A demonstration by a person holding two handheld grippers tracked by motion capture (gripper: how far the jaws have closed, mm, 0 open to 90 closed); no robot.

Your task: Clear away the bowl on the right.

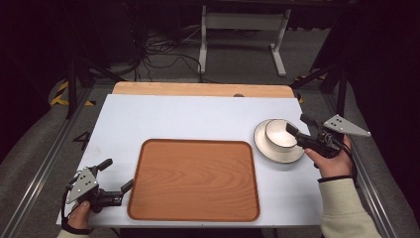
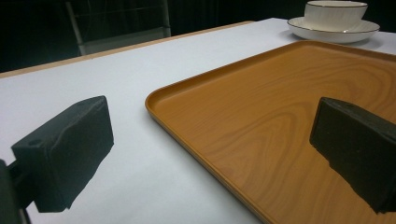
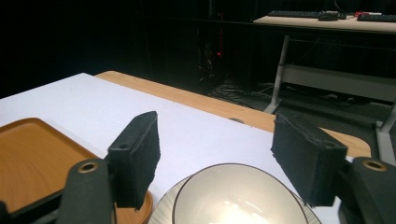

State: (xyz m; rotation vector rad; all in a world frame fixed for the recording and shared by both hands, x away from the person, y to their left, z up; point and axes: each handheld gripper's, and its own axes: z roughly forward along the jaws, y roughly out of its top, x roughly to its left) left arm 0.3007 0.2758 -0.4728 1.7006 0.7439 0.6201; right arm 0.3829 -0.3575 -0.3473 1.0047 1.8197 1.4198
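So on the left, the left tongs (image 1: 119, 175) sit low at the near corner of the desk (image 1: 188, 119), spread wide with nothing between them, one jaw over the white top and the other over the edge of the wooden tray (image 1: 194, 179). The tray itself has nothing on it. Over on the right, the bowl (image 1: 281, 134) sits on its saucer (image 1: 275, 150), both on the desk just beside the tray's far right corner. The right tongs (image 1: 297, 125) hover right over the bowl's rim, spread apart, and I don't see the pads touching it. My read: the bowl and saucer are probably headed for the tray, and nothing's been picked up yet, so basically the whole job is left. Grabbing the rim looks like the step in hand.
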